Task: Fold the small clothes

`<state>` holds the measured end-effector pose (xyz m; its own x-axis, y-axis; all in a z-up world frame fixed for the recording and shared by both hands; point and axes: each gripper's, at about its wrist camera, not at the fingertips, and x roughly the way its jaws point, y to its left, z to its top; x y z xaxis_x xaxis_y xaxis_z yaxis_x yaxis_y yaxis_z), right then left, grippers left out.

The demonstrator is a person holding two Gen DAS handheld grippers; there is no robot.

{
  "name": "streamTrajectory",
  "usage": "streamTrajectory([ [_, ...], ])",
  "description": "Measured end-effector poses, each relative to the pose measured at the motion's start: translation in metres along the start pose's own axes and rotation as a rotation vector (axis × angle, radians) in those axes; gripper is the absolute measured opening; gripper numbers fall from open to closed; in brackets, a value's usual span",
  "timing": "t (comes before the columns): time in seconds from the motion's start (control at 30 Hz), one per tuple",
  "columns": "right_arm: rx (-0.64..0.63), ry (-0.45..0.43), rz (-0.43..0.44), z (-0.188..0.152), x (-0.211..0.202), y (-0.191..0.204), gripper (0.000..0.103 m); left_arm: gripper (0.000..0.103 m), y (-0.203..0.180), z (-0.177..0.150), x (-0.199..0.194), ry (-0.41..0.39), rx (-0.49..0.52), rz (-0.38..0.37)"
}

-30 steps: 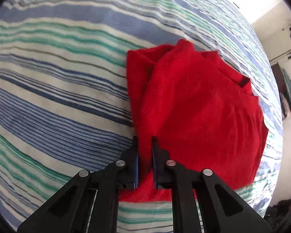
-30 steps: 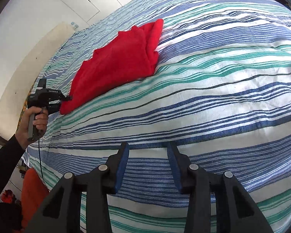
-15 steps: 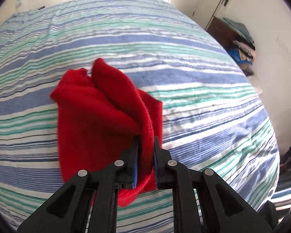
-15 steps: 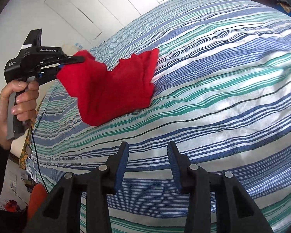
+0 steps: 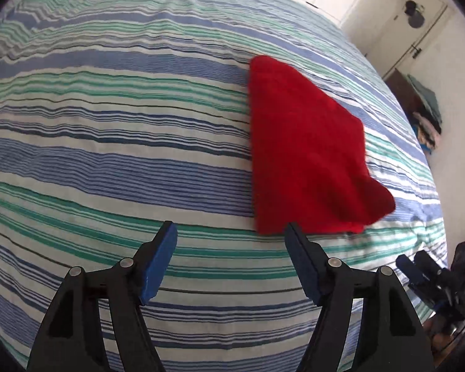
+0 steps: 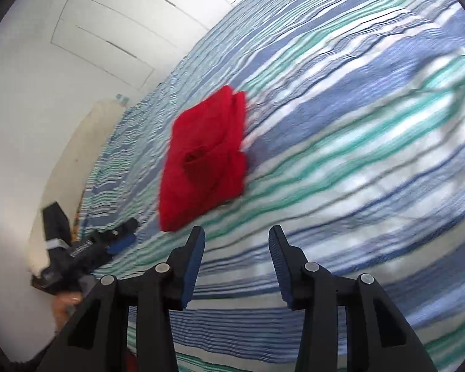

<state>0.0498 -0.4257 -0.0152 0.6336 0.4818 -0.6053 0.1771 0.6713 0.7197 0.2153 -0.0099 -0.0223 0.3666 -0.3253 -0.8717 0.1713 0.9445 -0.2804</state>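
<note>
A folded red garment [image 5: 303, 152] lies flat on the striped bedspread [image 5: 108, 130]. My left gripper [image 5: 231, 235] hovers just short of its near edge, jaws opening and wide apart, nothing between them. In the right wrist view the same red garment [image 6: 204, 158] sits ahead and slightly left, with a pocket-like fold on top. My right gripper [image 6: 236, 238] stands open over bare bedspread [image 6: 356, 155], empty. The left gripper [image 6: 108, 243] shows low at the left there, held by a hand [image 6: 66, 305].
White cupboard doors [image 6: 108, 31] and a wall lie beyond the bed's far side. A dark shelf with piled clothes [image 5: 424, 114] stands by the wall at right. The right gripper's blue pads [image 5: 418, 271] appear at the bed's lower right edge.
The left gripper let go of the red garment, which dropped flat onto the bed, and pulled back with its jaws spread wide. The right gripper shifted slightly and rolled.
</note>
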Motion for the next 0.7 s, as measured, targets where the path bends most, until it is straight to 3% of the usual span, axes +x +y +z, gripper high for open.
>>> streamTrajectory([
  [0.1, 0.054, 0.084, 0.044, 0.021, 0.047, 0.021, 0.064, 0.073, -0.003, 0.002, 0.004, -0.017, 0.012, 0.026],
  [0.2, 0.087, 0.070, -0.006, 0.036, 0.082, 0.026, 0.064, 0.073, -0.020, -0.005, 0.011, -0.014, 0.038, 0.036],
  [0.23, 0.081, 0.063, -0.037, 0.042, 0.089, 0.025, 0.040, 0.073, -0.021, -0.008, 0.010, -0.013, 0.049, 0.039],
  [0.27, 0.058, 0.055, -0.097, 0.046, 0.093, 0.025, 0.007, 0.073, -0.022, -0.009, 0.007, -0.013, 0.061, 0.045],
  [0.3, 0.052, 0.034, -0.135, 0.049, 0.090, 0.023, 0.006, 0.073, -0.022, -0.011, 0.004, -0.022, 0.069, 0.043],
  [0.37, 0.077, 0.025, -0.097, 0.048, 0.080, 0.014, 0.005, 0.073, -0.024, -0.011, -0.004, -0.063, 0.076, 0.011],
  [0.47, 0.116, 0.117, -0.172, 0.040, 0.093, -0.018, 0.006, 0.073, -0.045, 0.002, 0.008, -0.068, 0.106, -0.010],
  [0.53, 0.162, 0.130, -0.169, 0.037, 0.095, -0.035, 0.007, 0.073, -0.061, 0.012, 0.018, -0.081, 0.136, -0.008],
  [0.6, 0.130, 0.119, -0.159, 0.040, 0.089, -0.028, 0.017, 0.073, -0.077, 0.021, 0.031, -0.095, 0.173, 0.011],
  [0.67, 0.055, 0.123, -0.181, 0.045, 0.077, -0.013, 0.034, 0.073, -0.089, 0.021, 0.048, -0.078, 0.223, 0.041],
  [0.7, 0.017, 0.113, -0.200, 0.051, 0.067, -0.007, 0.034, 0.073, -0.093, 0.018, 0.058, -0.060, 0.257, 0.066],
])
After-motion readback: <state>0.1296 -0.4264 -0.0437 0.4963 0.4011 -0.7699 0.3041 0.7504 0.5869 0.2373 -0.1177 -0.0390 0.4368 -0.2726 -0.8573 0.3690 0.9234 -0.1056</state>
